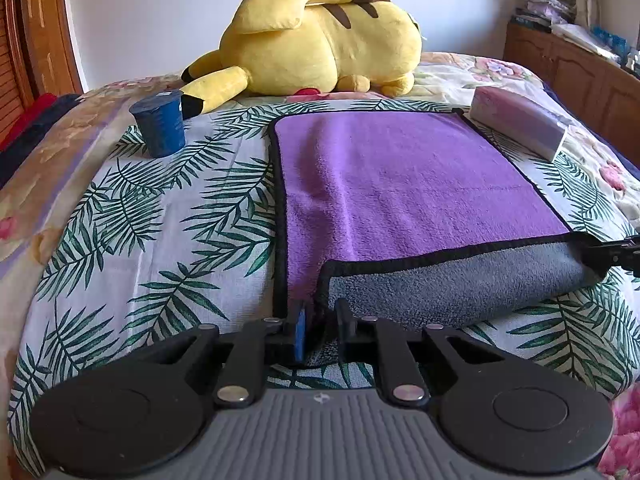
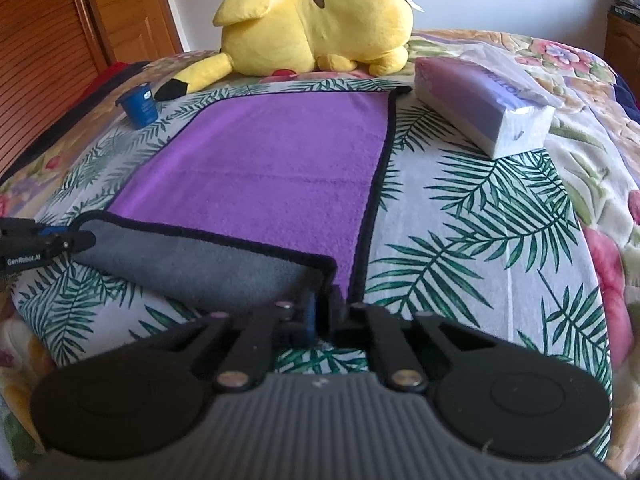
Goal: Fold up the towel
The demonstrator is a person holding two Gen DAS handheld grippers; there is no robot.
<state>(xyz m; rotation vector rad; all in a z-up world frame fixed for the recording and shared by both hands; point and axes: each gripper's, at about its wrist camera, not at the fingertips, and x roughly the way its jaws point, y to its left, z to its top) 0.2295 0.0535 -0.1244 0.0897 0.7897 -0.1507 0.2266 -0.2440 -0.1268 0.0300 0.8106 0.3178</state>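
On the left, the blue cup [image 1: 159,125] is standing on the bed [image 1: 120,240], apart from the towel. The left gripper [image 1: 320,330] is pinching the near left corner of the purple microfibre towel [image 1: 400,168], with the fingers narrow on the black edge. The towel is lying flat on the leaf-pattern bed cover, and its near border is turning over, showing the grey underside. It looks light, soft and limp, so I judge it will sag between the two holds; the corners at the binding are the best place to hold. The right gripper [image 2: 324,314] is clamping the near right corner in the same way. The tissue pack [image 2: 480,108] is resting just beside the far right corner, and the Pikachu plush [image 2: 316,20] is lying behind.
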